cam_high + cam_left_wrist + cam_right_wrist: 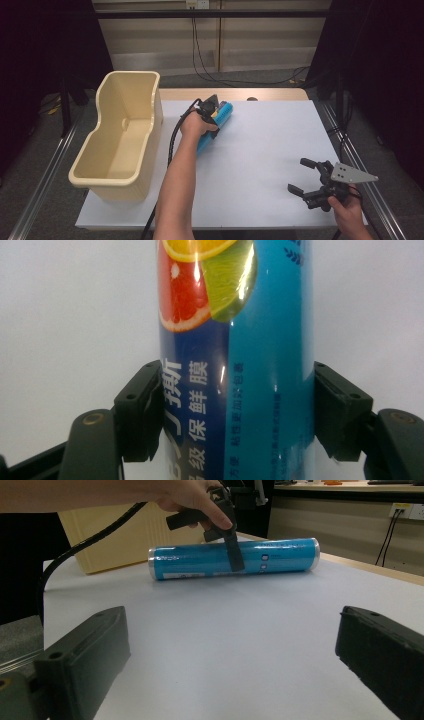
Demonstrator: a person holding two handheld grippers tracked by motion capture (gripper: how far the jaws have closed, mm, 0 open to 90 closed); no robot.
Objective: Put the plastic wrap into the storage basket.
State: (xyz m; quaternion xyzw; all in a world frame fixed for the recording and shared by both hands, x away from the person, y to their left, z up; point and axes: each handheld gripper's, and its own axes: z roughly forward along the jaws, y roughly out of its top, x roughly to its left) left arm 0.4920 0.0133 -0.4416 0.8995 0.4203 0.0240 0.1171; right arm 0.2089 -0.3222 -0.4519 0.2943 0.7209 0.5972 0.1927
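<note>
My left fingers (pixel 237 412) clenched the blue roll (pixel 235 365), which lay on the desk (pixel 270 150) between their pads. My right fingers (pixel 230 665), released, rested well apart from the roll.

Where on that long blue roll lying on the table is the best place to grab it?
Around its middle, from above, with the tongs across its width. The long blue cylindrical roll lies flat, so a central grip keeps it balanced. The left tongs already clamp it there.
</note>
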